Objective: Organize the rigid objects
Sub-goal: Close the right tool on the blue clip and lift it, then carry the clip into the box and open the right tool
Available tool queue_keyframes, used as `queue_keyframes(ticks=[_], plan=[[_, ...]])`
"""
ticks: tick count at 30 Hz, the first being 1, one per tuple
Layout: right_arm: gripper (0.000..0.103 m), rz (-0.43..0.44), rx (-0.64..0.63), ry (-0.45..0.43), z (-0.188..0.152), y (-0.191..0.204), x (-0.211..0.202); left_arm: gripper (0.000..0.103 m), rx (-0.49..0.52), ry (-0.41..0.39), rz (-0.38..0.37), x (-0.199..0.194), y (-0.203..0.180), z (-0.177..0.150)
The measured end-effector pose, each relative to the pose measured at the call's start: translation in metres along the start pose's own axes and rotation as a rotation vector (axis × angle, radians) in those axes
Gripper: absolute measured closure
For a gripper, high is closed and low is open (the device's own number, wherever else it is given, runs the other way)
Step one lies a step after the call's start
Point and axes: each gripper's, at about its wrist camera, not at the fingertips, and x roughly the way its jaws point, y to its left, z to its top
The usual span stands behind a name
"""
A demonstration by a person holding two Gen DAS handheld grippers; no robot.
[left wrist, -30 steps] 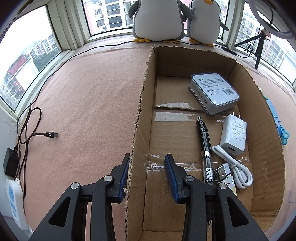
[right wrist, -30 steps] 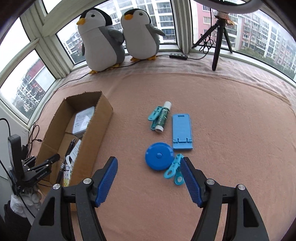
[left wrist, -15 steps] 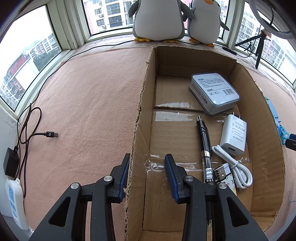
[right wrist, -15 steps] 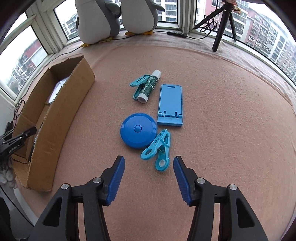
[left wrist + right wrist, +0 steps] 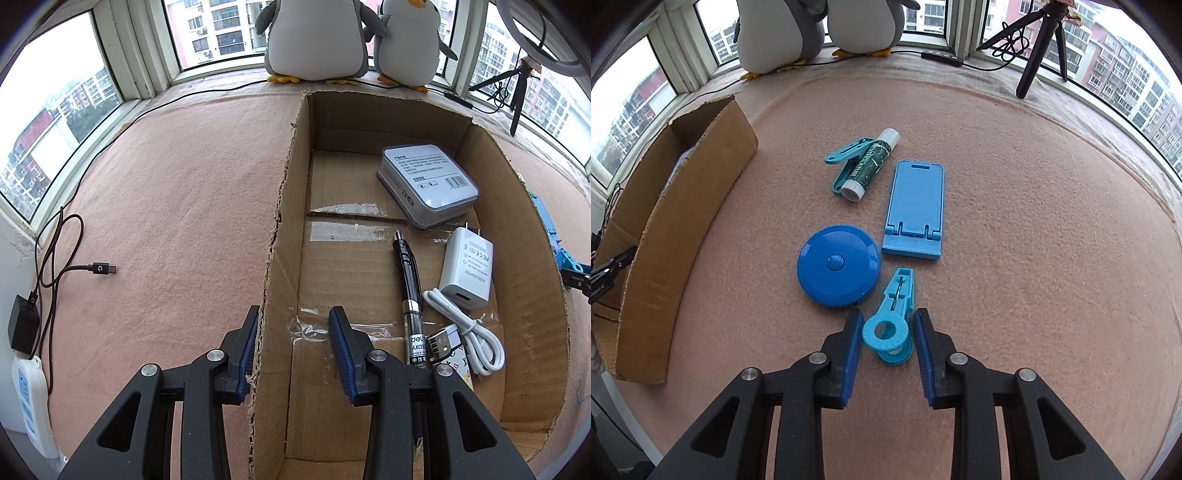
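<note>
**Right gripper bracketing a plastic clip; left gripper at the box wall**

While my right gripper (image 5: 885, 345) stands spread around the ring end of the light-blue clip (image 5: 892, 314), its pads sit just beside the ring on either side, and I cannot tell whether they touch it. I judge the clip light, stiff and somewhat slick, with a sprung jaw; the ribbed ring is the surest hold, since squeezing the handles might open it. It lies flat on the counter (image 5: 1034, 240), its tip just beside the round blue tape measure (image 5: 837, 271) and near the blue phone stand (image 5: 914, 208); a glue stick (image 5: 870, 164) rests against a teal clip (image 5: 846, 162) farther off. Open cloth lies to the right, and I judge a straight lift avoids nudging the neighbours.

My left gripper (image 5: 293, 354), also spread, straddles the torn left wall of the cardboard box (image 5: 280, 206). Inside lie a grey case (image 5: 428, 181), pen (image 5: 408, 280), white charger (image 5: 467, 273) and coiled cable (image 5: 465, 339); the box's left half offers room.
</note>
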Motion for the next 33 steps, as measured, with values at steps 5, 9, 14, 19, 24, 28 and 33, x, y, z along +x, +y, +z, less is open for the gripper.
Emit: queue_keyframes(ticks=[5,9,14,19,24,28,33], plan=[[0.086,0.008,0.021,-0.003,-0.002,-0.003,-0.001,0.064,0.003,-0.001,0.001,0.0,0.0,-0.001],[0.086,0.014,0.034,-0.009,-0.004,-0.004,-0.003,0.064,0.005,-0.001,0.002,0.0,0.001,-0.001],[0.086,0.026,0.062,-0.025,-0.007,-0.005,-0.01,0.064,0.007,-0.001,0.003,0.0,0.0,-0.001],[0.086,0.041,0.077,-0.058,-0.008,-0.003,-0.028,0.064,0.006,-0.001,0.003,0.0,0.0,-0.001],[0.086,0.074,0.069,-0.113,-0.004,0.014,-0.053,0.064,0.005,-0.002,0.002,0.0,0.0,-0.001],[0.086,0.107,0.031,-0.156,0.002,0.039,-0.072,0.064,0.006,-0.001,0.003,0.0,0.0,-0.001],[0.086,0.16,-0.028,-0.189,0.007,0.077,-0.087,0.064,0.006,-0.001,0.002,0.0,-0.001,0.0]])
